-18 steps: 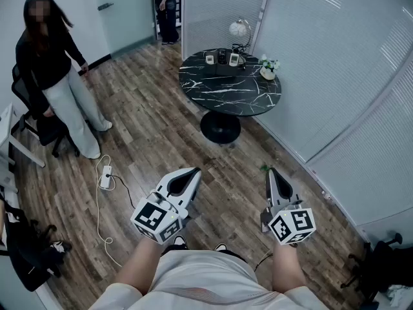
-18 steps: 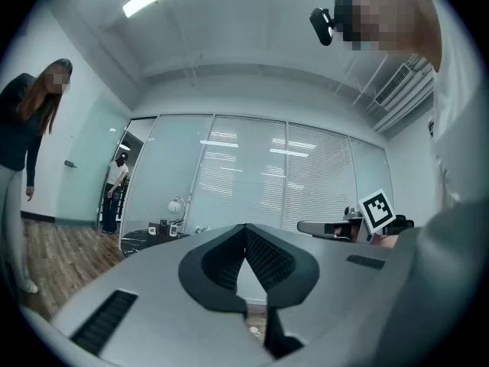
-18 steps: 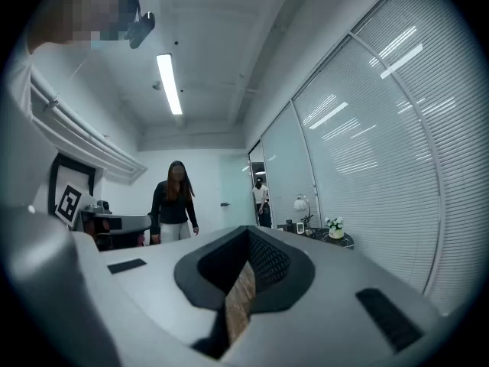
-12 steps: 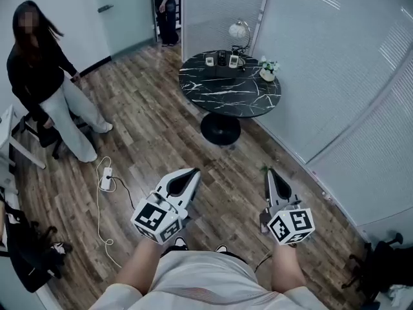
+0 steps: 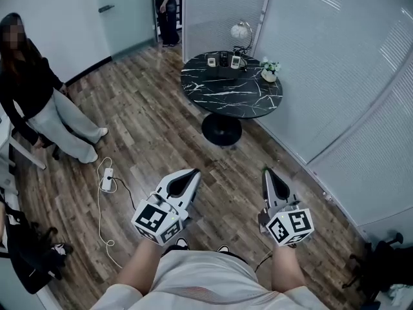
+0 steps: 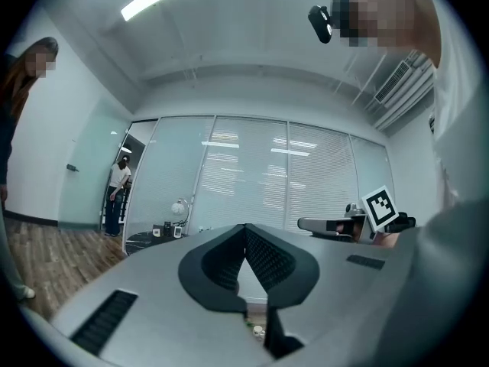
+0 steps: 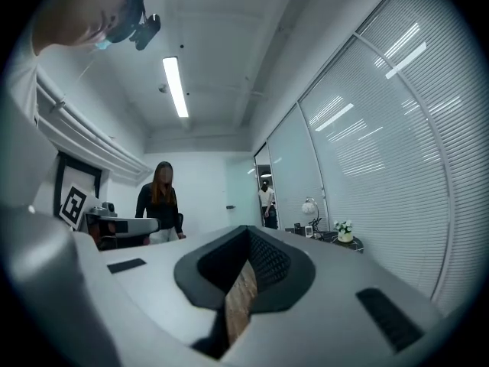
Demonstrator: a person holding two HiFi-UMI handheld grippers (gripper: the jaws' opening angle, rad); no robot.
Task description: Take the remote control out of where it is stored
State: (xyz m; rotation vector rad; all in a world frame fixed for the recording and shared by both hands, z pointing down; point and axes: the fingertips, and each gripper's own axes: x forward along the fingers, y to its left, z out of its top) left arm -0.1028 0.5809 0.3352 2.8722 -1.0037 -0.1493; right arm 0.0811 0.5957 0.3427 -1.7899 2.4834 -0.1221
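Nothing is done on the task so far: the left gripper (image 5: 192, 172) and the right gripper (image 5: 266, 172) hang low in the frame over the wooden floor (image 5: 155, 124). Both are clenched tip to tip with nothing between the jaws. The round black marble counter (image 5: 226, 94) sits well apart from them at upper centre. Along its far rim stands a row of small dark items (image 5: 222, 59), and the remote control is most likely stored among them, though they're too small here to pick it out. So everything is left to do: the walk over, the reach, the grasp and the lift out. There is plenty of open floor straight ahead. The blind-covered glass wall (image 5: 335, 82) runs close along the right side, so the right arm has less room to swing. A lamp (image 5: 240, 30) and a flower pot (image 5: 269, 70) crowd the counter's far edge, easy to knock. A person (image 5: 35, 105) stands at the left edge, and a power strip (image 5: 106, 178) with its cable lies on the floor lower left.
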